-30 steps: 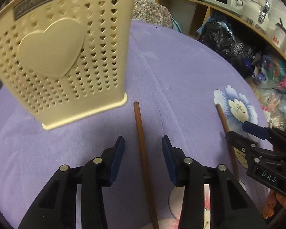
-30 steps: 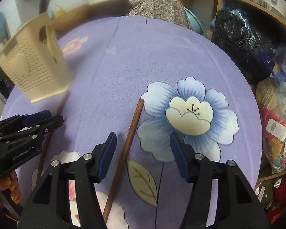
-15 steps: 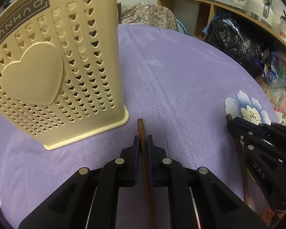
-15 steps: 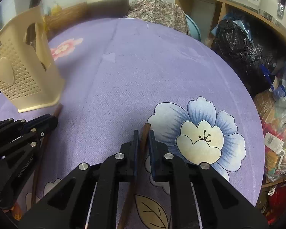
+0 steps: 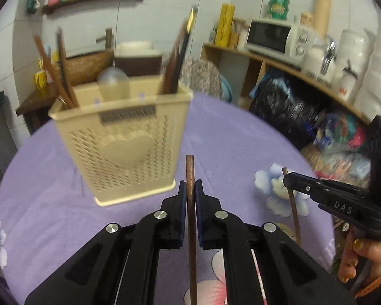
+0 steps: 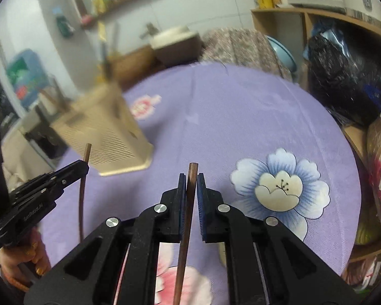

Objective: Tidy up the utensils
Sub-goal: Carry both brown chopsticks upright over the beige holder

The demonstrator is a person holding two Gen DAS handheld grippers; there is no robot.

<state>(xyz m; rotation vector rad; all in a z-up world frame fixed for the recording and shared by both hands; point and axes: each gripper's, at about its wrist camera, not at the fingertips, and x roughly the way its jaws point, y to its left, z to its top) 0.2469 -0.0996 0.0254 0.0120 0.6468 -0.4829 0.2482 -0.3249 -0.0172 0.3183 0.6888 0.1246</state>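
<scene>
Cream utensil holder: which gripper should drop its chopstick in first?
Left, probably. The left gripper, shut on its chopstick, faces the cream utensil holder directly and close. The right gripper, also shut on a chopstick, sees the holder off to its left, farther away.

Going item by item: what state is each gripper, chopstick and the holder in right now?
Left gripper: jaws shut on a chopstick.
Left chopstick: clamped, tip pointing forward.
Right gripper: jaws shut on a chopstick.
Right chopstick: clamped, tip past the jaws.
Utensil holder: upright on the purple tablecloth, already holding several chopsticks.
</scene>
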